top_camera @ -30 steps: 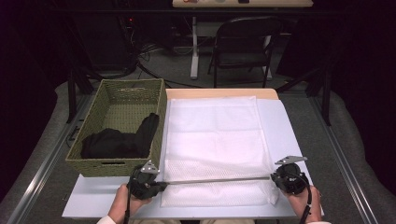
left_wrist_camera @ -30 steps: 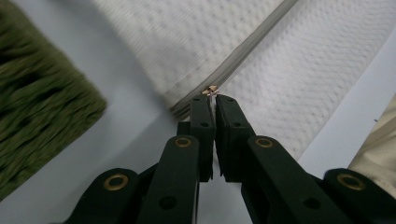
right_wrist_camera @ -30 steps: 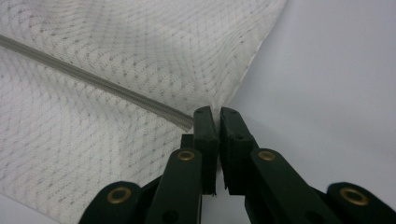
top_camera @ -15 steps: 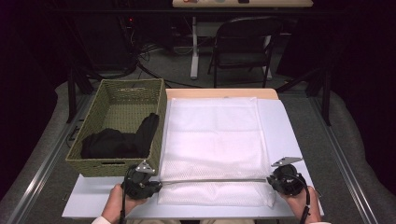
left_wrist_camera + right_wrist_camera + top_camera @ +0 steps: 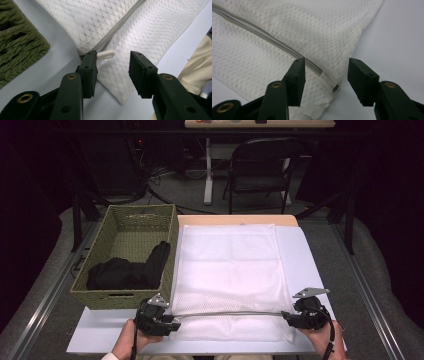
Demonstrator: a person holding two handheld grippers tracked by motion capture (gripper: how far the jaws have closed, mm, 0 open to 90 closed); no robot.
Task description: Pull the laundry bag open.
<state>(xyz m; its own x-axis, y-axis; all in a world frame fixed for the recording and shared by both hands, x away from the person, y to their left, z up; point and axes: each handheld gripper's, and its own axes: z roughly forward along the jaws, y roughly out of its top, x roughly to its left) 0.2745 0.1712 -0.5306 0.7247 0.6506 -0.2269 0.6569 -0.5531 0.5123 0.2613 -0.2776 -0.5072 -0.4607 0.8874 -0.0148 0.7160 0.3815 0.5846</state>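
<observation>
Nearest the person, the left gripper [image 5: 167, 322] and right gripper [image 5: 289, 318] sit at the two near corners of the white mesh bag [image 5: 230, 270]; both jaws have just been opening and stand apart, pressing nothing, the zipper pull [image 5: 106, 54] between the left pair. The bag lies flat on the table [image 5: 305, 255]; beyond, the woven basket [image 5: 100, 295] holds a dark garment [image 5: 125, 272].

No readable text, label, brand or number anywhere.

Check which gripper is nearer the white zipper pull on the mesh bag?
Left. The left gripper has the white zipper pull between its open jaws, beside one pad. The right gripper sits at the mesh laundry bag's opposite corner, at the zipper's far end.
</observation>
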